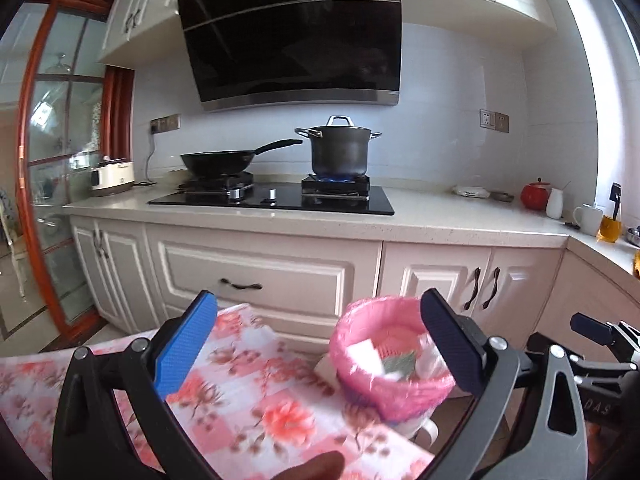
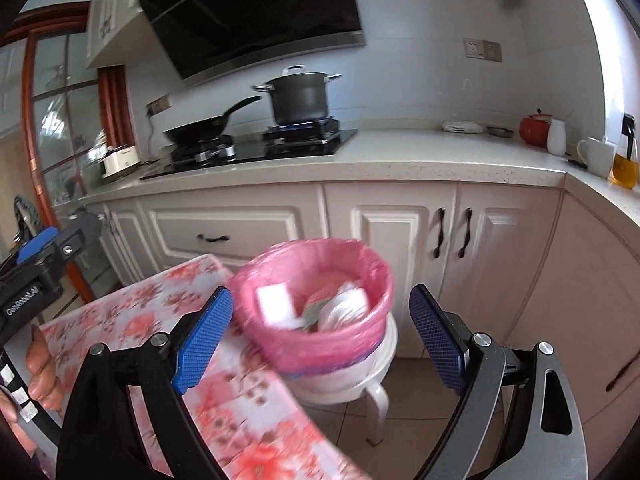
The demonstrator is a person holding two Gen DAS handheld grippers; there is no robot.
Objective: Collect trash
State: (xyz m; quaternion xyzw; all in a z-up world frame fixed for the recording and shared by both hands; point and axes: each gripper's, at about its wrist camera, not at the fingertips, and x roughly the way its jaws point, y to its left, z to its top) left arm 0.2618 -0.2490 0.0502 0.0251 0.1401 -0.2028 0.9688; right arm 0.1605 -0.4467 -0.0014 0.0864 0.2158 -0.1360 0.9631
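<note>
A trash bin with a pink liner [image 1: 394, 364] [image 2: 316, 308] stands on a white stool [image 2: 372, 376] just past the table's right edge. It holds white paper and other scraps [image 2: 336, 308]. My left gripper [image 1: 316, 344] is open and empty above the flowered table, the bin near its right finger. My right gripper [image 2: 320, 336] is open and empty, with the bin between and beyond its fingers. The left gripper's body also shows at the left edge of the right wrist view [image 2: 40, 256].
A table with a red-and-white flowered cloth [image 1: 248, 392] [image 2: 160, 320] lies below both grippers. Beyond are white cabinets [image 1: 256, 272], a counter with a hob, a wok [image 1: 220, 162] and a pot [image 1: 340, 152] over a lit flame. Jars and a mug [image 2: 596, 156] stand at the right.
</note>
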